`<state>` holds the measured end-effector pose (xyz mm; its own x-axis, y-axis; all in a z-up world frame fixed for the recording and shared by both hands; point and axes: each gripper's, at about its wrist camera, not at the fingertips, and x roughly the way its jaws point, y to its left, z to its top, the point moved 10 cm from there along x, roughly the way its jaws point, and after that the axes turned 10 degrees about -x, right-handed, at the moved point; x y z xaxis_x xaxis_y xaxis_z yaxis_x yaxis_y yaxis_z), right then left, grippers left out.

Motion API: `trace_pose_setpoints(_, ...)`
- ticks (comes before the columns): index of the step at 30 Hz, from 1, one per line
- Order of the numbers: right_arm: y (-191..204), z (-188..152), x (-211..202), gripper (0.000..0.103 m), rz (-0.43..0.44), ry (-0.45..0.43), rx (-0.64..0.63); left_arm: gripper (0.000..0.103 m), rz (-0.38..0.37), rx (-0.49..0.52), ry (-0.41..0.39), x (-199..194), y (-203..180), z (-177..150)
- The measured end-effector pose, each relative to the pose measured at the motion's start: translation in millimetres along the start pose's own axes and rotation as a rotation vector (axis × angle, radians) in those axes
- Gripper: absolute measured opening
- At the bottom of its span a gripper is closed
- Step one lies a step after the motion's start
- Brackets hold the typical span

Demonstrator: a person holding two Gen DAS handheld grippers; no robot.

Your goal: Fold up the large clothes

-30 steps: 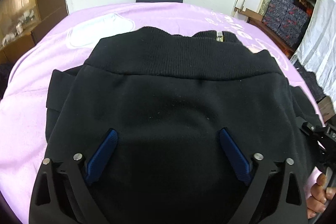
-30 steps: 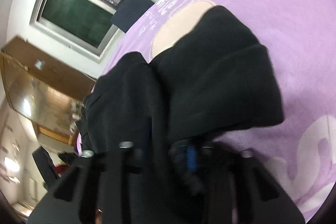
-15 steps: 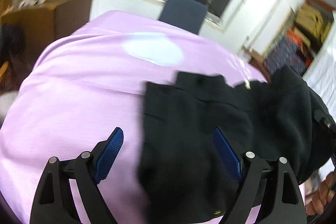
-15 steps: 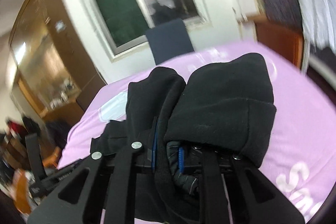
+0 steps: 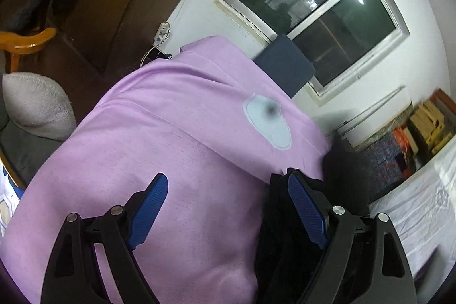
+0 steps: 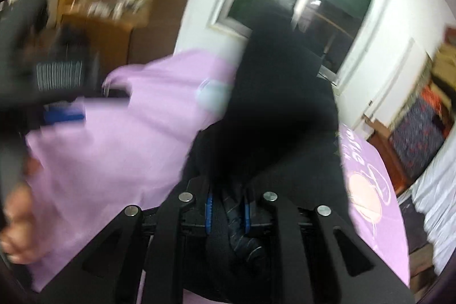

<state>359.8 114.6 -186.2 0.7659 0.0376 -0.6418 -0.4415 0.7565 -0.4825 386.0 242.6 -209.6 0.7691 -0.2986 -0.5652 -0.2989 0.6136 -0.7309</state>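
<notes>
Right gripper (image 6: 226,211) is clamped on a bunched fold of the black garment (image 6: 282,110), its blue pads nearly together with dark cloth pinched between them. From that pinch the garment rises in a thick, rounded bundle that fills the middle of the right wrist view and hangs partly above the purple sheet (image 6: 114,133). The picture is smeared with motion, so the garment's edges are hard to trace.

Left gripper (image 5: 225,207) has its jaws apart; they have just been narrowing a little, with nothing but bare sheet between them. Black cloth lies just beside and behind its right finger, at the right edge of the sheet in the left wrist view. Whether it touches the finger I cannot tell.

This garment looks like a heavy knit sweatshirt: soft, limp, bulky, not slippery and not fragile. It likely sags and unfolds if held at one point only. A better hold would probably be a firm edge such as the ribbed hem or a corner, taken through all layers, with the second gripper at a matching edge.
</notes>
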Motion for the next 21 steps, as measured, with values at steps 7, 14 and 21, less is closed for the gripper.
trace_pose_setpoints(7, 51.6, -8.6, 9.0, 0.019, 0.049, 0.022, -0.102, 0.086, 0.021, 0.045, 0.029, 12.2, -7.6, -4.2)
trace_pose_setpoints(14, 51.3, 0.1, -25.4, 0.043, 0.132, -0.072, -0.103, 0.086, 0.142, 0.121, 0.055, 24.4, 2.9, -17.0)
trace_pose_setpoints(21, -18.4, -0.5, -104.3, 0.043, 0.284, -0.272, 0.131, 0.086, 0.201, 0.158, 0.015, 23.4, 4.1, -15.4)
